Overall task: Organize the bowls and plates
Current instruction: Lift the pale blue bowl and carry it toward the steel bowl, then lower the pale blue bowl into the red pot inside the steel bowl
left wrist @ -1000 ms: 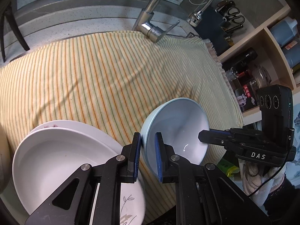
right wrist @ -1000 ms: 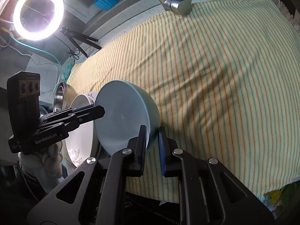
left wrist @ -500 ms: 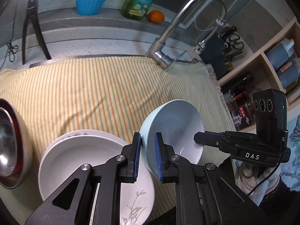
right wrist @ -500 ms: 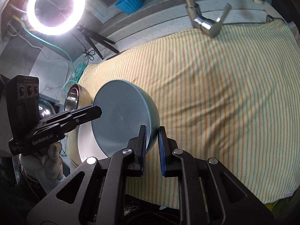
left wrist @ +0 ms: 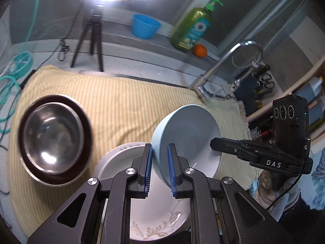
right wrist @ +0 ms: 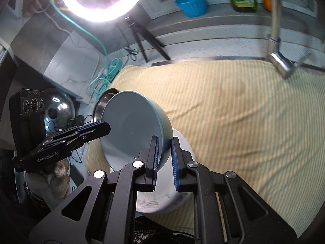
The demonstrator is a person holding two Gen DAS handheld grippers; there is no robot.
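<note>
A light blue bowl [left wrist: 189, 134] hangs tilted above the striped cloth [left wrist: 126, 101], held at two sides of its rim. My left gripper [left wrist: 160, 147] is shut on the near rim. My right gripper [left wrist: 214, 142] is shut on the opposite rim; its own view shows it [right wrist: 165, 140] pinching the bowl [right wrist: 132, 126] wall, with the left gripper [right wrist: 106, 127] across from it. Under the bowl lies a stack of white plates [left wrist: 121, 162] with a leaf print, the plates [right wrist: 178, 195] partly hidden. Left of them a steel bowl [left wrist: 52, 140] sits nested in a dark brown bowl.
A faucet [left wrist: 213, 75] rises at the cloth's far right edge. A blue cup [left wrist: 145, 26], green soap bottle [left wrist: 193, 30] and orange [left wrist: 200, 50] stand on the back ledge. A tripod [left wrist: 91, 40] carries a ring light. Shelves with bottles [left wrist: 304, 105] flank the right.
Both grippers have carried the blue bowl up and to the left over the cloth. It now hangs above the white plates, and the steel bowl has come into view.
</note>
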